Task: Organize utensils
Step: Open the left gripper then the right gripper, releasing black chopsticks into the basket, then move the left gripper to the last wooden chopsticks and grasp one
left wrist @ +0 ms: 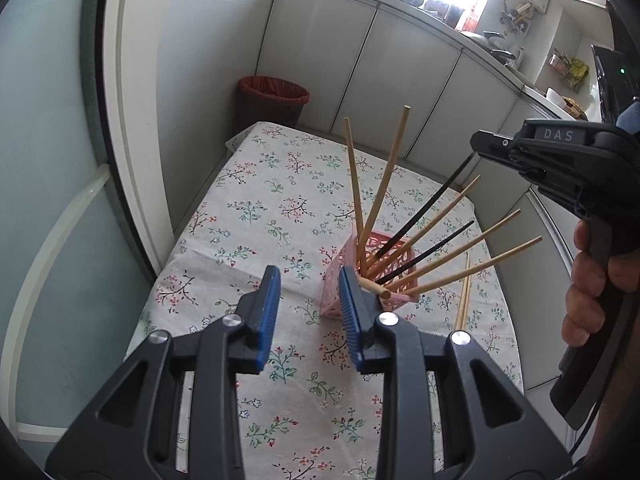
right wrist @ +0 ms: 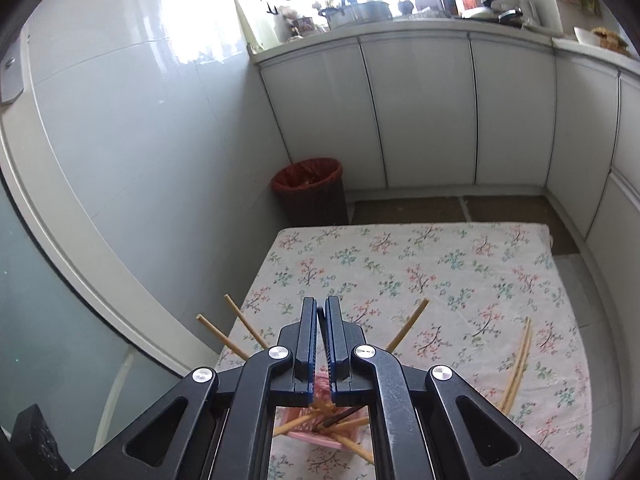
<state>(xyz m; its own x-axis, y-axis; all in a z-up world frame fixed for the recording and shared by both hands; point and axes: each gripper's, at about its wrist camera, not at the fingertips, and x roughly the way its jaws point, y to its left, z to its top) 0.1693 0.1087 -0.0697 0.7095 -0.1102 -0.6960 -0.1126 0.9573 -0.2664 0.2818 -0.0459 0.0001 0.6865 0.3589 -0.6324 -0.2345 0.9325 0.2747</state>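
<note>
One hand-held gripper [left wrist: 480, 145] pinching black chopstick [left wrist: 424, 206]

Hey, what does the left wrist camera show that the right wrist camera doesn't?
Only the left wrist view shows the right gripper from outside, shut on a black chopstick going into the pink basket, plus the open left gripper and the hand on the handle.

Only the right wrist view shows the floor beyond the table and the basket's inside from above.

Both show the floral tablecloth, the loose wooden chopsticks lying on it, the red bin and the white cabinets.
</note>
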